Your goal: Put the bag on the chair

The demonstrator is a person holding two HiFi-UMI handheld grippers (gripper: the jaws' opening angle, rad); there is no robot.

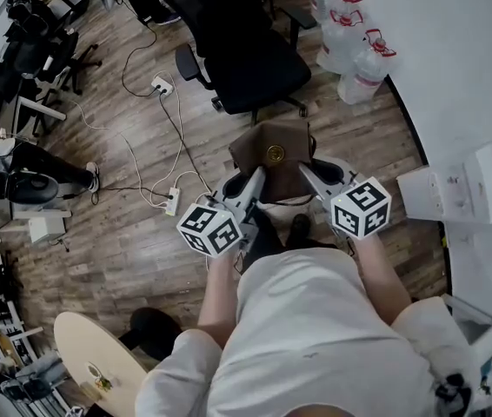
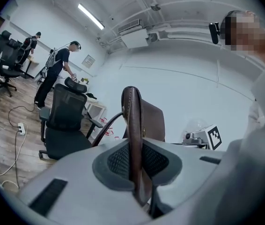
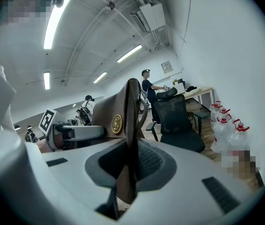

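Here we have the left gripper (image 2: 135, 165) clamped on one edge of the bag (image 1: 259, 142) and the right gripper (image 3: 130, 165) on the other. Each pair of jaws presses smooth brown leather between dark, mesh-textured pads (image 2: 116, 161). The bag is flat and upright between the grippers, over the wood-plank floor (image 1: 124, 233), near the chair (image 1: 255, 63) but not on it. Its round gold emblem (image 3: 117, 124) is too small to read. The chair is black, with a padded seat. Clear, red-topped bottles (image 1: 350, 33) stand by the white wall (image 1: 455, 50).

left tool (image 1: 257, 177): clamped on bag (image 1: 274, 153) | right tool (image 1: 305, 172): clamped on bag
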